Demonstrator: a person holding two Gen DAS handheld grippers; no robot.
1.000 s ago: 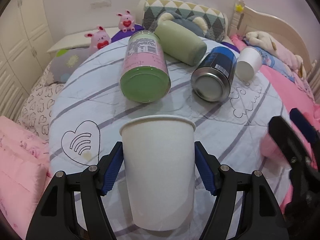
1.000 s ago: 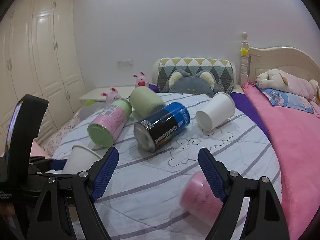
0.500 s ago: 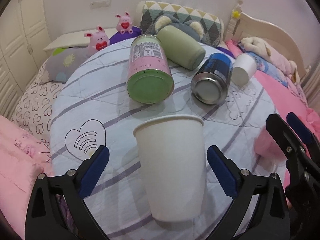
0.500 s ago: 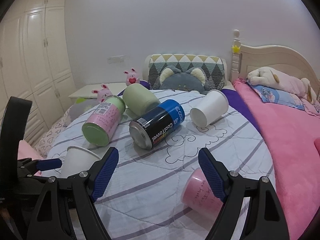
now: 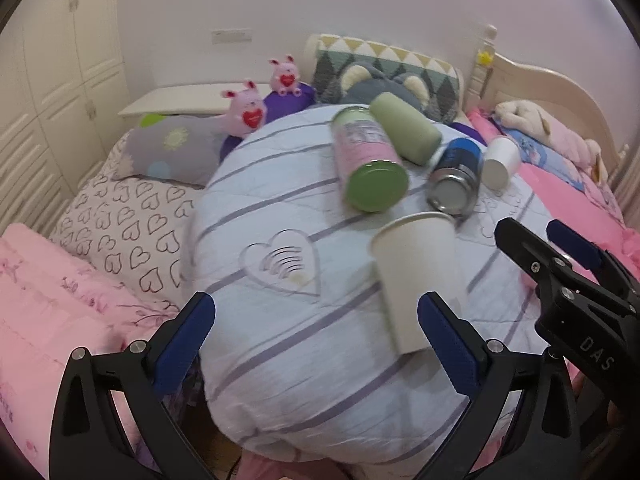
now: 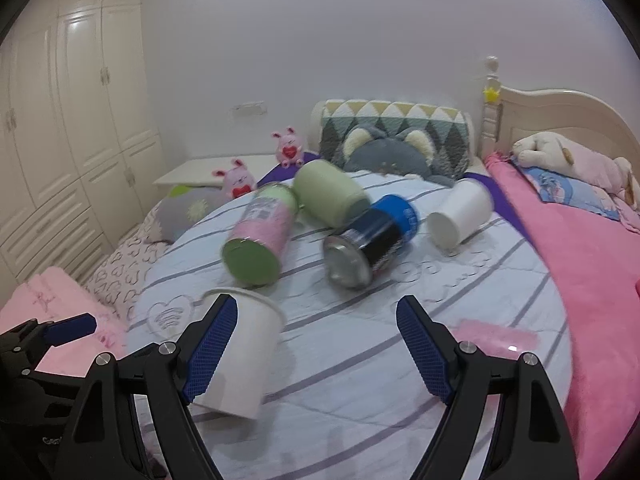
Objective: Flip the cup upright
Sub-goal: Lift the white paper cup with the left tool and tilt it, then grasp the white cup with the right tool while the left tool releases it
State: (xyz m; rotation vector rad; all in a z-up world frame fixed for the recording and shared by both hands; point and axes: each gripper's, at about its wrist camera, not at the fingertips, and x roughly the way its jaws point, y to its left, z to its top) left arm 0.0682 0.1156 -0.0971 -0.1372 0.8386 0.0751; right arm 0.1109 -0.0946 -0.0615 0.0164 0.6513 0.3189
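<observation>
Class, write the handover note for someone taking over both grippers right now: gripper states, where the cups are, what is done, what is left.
Left gripper: open, empty, off to the left of the near white cup.
Right gripper: open, empty.
Near white cup stands upright, rim up, on the striped quilt: done.
Far white cup lies on its side beside the blue can.
Pink cup sits low by the right gripper, blurred; its pose cannot be told.

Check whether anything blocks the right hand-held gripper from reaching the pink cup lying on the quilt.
Nothing visible does. The right hand-held gripper is open, and the pink plastic cup lies on its side on the striped white quilt, just beyond its right finger. The upright white paper cup stands on the other side.
</observation>
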